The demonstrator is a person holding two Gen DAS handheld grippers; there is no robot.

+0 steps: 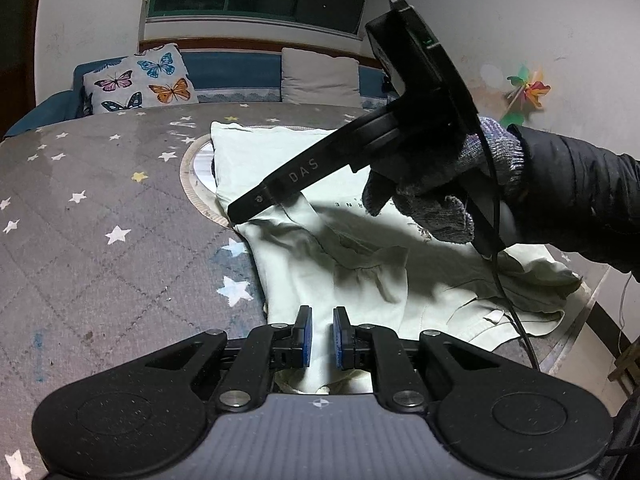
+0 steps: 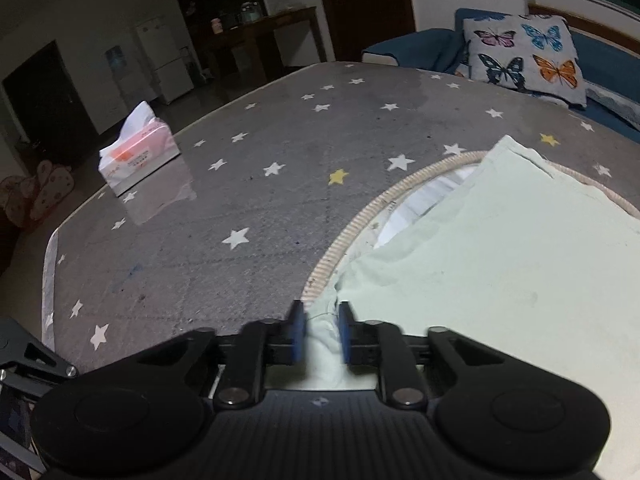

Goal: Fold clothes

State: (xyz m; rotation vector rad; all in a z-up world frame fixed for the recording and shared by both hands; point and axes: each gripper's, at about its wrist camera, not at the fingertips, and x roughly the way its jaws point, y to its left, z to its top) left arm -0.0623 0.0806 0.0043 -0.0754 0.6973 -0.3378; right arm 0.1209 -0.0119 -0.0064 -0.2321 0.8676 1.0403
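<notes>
A pale green shirt [image 1: 320, 248] lies rumpled on the grey star-patterned table cover [image 1: 120, 208], partly over a round mat. My left gripper [image 1: 322, 334] sits at the shirt's near edge, its blue pads a little apart with cloth running between them. The right gripper's black body [image 1: 304, 178] reaches over the shirt's left edge, held by a gloved hand [image 1: 440, 184]. In the right wrist view the shirt [image 2: 500, 272] fills the right side, and my right gripper [image 2: 322, 332] has a bunched fold of its edge between slightly parted pads.
A tissue box [image 2: 138, 152] stands on the table's far left. A butterfly cushion [image 1: 140, 80] and a plain cushion [image 1: 320, 76] sit on the blue sofa beyond the table. The round mat's woven rim [image 2: 360, 220] shows beside the shirt. A cable [image 1: 508, 288] hangs over the shirt.
</notes>
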